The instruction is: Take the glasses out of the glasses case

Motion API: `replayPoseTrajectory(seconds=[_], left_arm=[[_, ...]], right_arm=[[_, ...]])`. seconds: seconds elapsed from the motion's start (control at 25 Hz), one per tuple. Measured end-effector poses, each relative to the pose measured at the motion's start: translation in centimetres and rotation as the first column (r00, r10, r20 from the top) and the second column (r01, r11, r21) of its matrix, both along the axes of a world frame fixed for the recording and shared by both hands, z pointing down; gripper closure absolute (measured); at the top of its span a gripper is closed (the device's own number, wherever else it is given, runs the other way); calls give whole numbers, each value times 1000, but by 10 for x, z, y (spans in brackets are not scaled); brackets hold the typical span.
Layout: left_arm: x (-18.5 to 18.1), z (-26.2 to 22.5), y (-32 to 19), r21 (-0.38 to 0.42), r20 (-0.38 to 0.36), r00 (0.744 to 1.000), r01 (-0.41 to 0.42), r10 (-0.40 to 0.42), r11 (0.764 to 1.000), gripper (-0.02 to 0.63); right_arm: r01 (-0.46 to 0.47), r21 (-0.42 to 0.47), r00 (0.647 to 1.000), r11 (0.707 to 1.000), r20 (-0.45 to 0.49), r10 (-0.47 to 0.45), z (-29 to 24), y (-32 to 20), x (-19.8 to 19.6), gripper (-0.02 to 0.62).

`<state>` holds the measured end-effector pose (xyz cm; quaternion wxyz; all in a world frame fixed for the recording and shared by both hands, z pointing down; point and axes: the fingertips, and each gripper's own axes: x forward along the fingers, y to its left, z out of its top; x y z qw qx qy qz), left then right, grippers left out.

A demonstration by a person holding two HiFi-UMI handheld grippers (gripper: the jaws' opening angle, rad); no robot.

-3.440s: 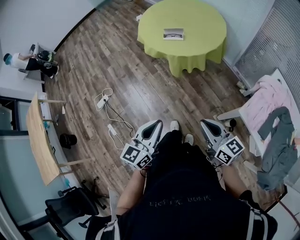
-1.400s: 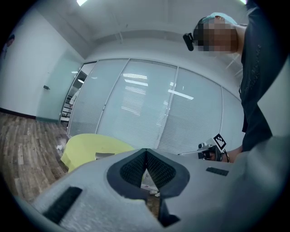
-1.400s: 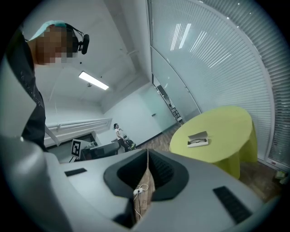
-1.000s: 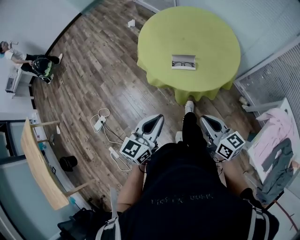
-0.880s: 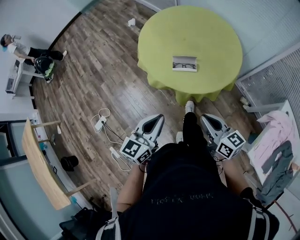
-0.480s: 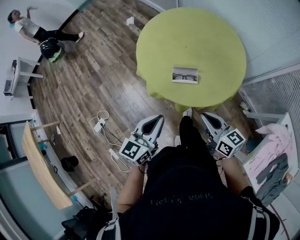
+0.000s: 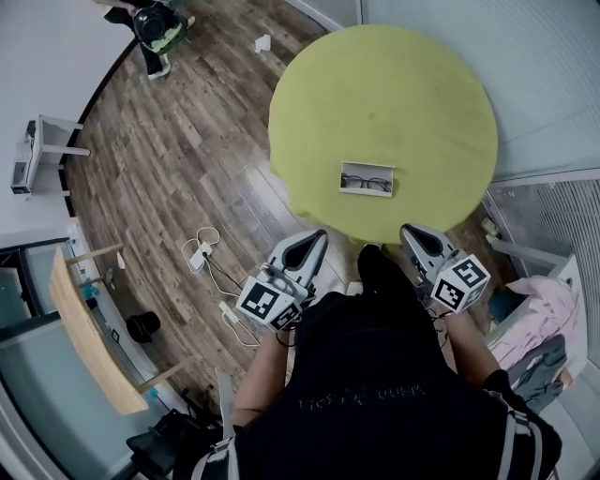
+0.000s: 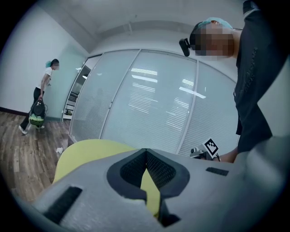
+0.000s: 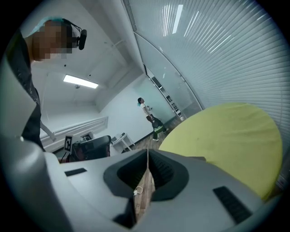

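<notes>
An open white glasses case lies on the round table with the yellow-green cloth, near its front edge, with dark-framed glasses inside it. My left gripper hangs at waist height, short of the table's edge and left of the case, jaws shut and empty. My right gripper is held just before the table's near edge, right of the case, also shut with nothing in it. The left gripper view shows only the table top; the right gripper view shows the table at its right.
A power strip with white cables lies on the wood floor to my left. A person with a bag walks at the far left. A wooden desk stands at the left, clothes lie at the right. Glass walls with blinds stand behind the table.
I have walked up to the table: the case has come nearer and now lies just ahead of both grippers. The far person has moved on across the floor. Both grippers stayed shut.
</notes>
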<state>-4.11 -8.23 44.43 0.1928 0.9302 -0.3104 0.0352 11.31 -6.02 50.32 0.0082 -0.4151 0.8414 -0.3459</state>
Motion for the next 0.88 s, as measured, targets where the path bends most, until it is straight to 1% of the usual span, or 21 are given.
replayPoseTrajectory(seconds=[0.16, 0.32, 0.44, 0.48, 0.68, 0.8, 0.88], left_arm=[[12, 2, -19, 5, 15, 1000, 14, -14, 1000, 589], [15, 6, -27, -5, 25, 999, 39, -39, 999, 589], [16, 10, -28, -19, 43, 998, 43, -43, 999, 589], [15, 10, -29, -21, 48, 998, 44, -43, 999, 589], [14, 14, -32, -35, 50, 998, 41, -39, 999, 589], [14, 18, -36, -30, 49, 999, 13, -11, 999, 589], [13, 21, -38, -35, 51, 999, 6, -4, 999, 589]], right_arm=[[30, -3, 1000, 1000, -2, -30, 8, -19, 12, 563], [61, -3, 998, 998, -12, -61, 13, -34, 16, 563], [74, -10, 997, 997, 17, -74, 12, -40, 14, 563], [80, -9, 997, 997, 12, -80, 13, -42, 13, 563], [135, 7, 982, 991, -132, -133, 26, -49, 5, 563], [202, 26, 951, 979, -242, -190, 33, -54, -5, 563], [252, 24, 928, 968, -290, -234, 38, -56, -14, 562]])
